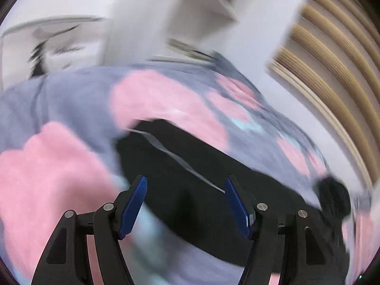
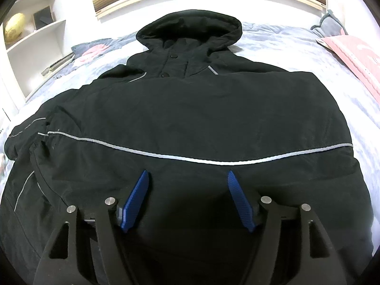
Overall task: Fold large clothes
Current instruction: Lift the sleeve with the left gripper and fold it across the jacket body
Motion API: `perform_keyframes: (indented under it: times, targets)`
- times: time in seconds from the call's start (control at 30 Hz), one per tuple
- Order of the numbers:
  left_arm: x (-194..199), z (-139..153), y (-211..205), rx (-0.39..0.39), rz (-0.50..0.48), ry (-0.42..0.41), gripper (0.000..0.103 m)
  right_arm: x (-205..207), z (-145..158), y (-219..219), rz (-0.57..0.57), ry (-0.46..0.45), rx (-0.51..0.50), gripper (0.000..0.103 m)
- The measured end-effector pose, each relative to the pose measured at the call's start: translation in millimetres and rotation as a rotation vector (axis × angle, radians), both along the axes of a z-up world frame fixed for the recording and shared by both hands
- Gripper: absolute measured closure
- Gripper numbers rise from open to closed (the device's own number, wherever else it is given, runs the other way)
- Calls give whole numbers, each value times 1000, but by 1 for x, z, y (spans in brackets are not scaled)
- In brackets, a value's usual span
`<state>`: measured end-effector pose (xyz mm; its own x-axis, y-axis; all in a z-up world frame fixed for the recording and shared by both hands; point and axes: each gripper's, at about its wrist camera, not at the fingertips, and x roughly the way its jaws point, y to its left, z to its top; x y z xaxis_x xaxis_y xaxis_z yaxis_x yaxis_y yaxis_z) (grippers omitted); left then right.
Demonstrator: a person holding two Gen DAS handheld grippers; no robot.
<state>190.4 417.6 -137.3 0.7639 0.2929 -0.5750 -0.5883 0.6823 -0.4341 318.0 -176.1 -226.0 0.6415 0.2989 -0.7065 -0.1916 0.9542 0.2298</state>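
Jacket point(image 2: 190, 118) lies flat on the bed point(image 2: 296, 54), hood point(image 2: 190, 28) far from me. My right claw point(image 2: 187, 178) and left claw point(image 1: 185, 185) hang released, holding nothing. I should pinch the hem evenly and fold straight.

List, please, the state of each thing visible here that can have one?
Black jacket: spread flat on the bed, sleeves folded across the front.
Hood: lying open, away from the camera.
Left tool: open, empty, view motion-blurred.
Right tool: open, empty, over the jacket's hem.
Duvet: spread under the jacket.
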Motion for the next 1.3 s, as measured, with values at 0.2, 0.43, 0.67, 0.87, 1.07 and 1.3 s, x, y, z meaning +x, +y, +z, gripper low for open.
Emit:
perform_keyframes:
  times: [0.2, 0.43, 0.67, 0.87, 1.07, 1.3]
  targets:
    - [-10, -53, 55, -179, 91, -80, 34, 1, -2, 2, -1, 2, -15, 30]
    - [17, -58, 47, -110, 16, -17, 35, 2, -3, 3, 0, 2, -21, 29]
    - [27, -44, 29, 20, -27, -2, 85, 2, -3, 3, 2, 1, -19, 29]
    - [13, 6, -15, 171, -88, -67, 86, 3, -4, 1, 5, 0, -8, 28]
    - [18, 55, -87, 309, -238, -107, 86, 3, -5, 1, 6, -2, 3, 27]
    - [41, 91, -181, 417, -417, -133, 87, 3, -6, -1, 9, -5, 17, 26]
